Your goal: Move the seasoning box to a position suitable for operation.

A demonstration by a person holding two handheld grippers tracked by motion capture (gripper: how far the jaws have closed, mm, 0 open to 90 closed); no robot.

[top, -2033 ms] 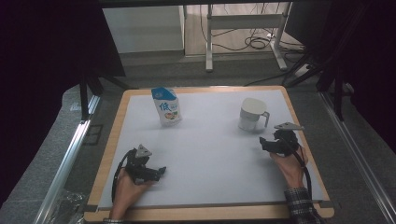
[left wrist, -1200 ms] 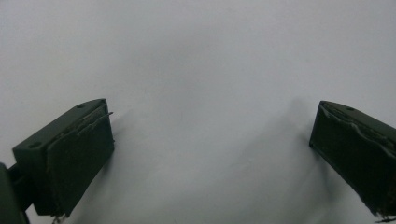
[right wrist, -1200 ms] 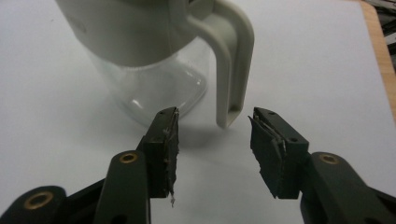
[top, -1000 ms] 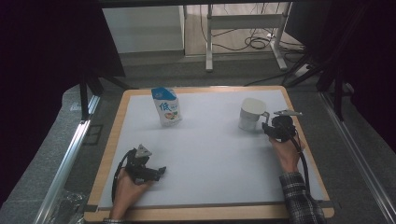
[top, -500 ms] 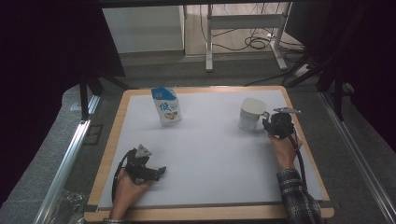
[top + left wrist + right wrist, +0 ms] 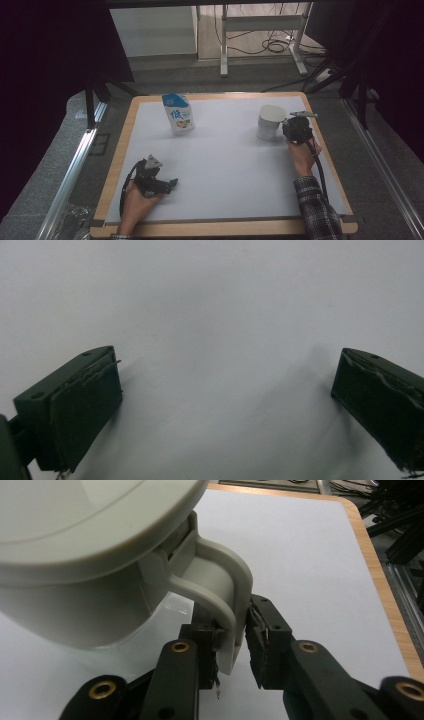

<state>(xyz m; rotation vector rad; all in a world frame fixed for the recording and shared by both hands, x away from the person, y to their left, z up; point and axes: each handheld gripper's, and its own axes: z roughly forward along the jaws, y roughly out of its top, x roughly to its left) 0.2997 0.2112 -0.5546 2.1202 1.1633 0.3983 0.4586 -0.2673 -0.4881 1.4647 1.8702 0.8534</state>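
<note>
Two seconds back the right gripper (image 6: 294, 131) sat nearer the person, well clear of the mug; it has since travelled up the board to the white mug (image 6: 270, 122) and now sits just beside it, on the side toward the board's right edge. Its jaws have just been closing, and the right gripper view shows the mug's handle (image 6: 220, 595) standing between them: the left pad lies against the lower part of the handle loop, while the right pad sits just off its outer face with a thin gap visible, so the grip is not yet pressed home. The mug stands upright on the white board (image 6: 225, 165) near its far right corner, its rim toward the camera in the right gripper view and its handle pointing at the gripper. The left gripper (image 6: 159, 183) has not shifted, resting near the board's near left corner in the person's left hand (image 6: 137, 200); the left gripper view shows its two black jaws wide apart over bare white surface with nothing between them. A blue and white pouch (image 6: 178, 114) stands upright toward the far left of the board, well apart from both grippers and from the mug.
</note>
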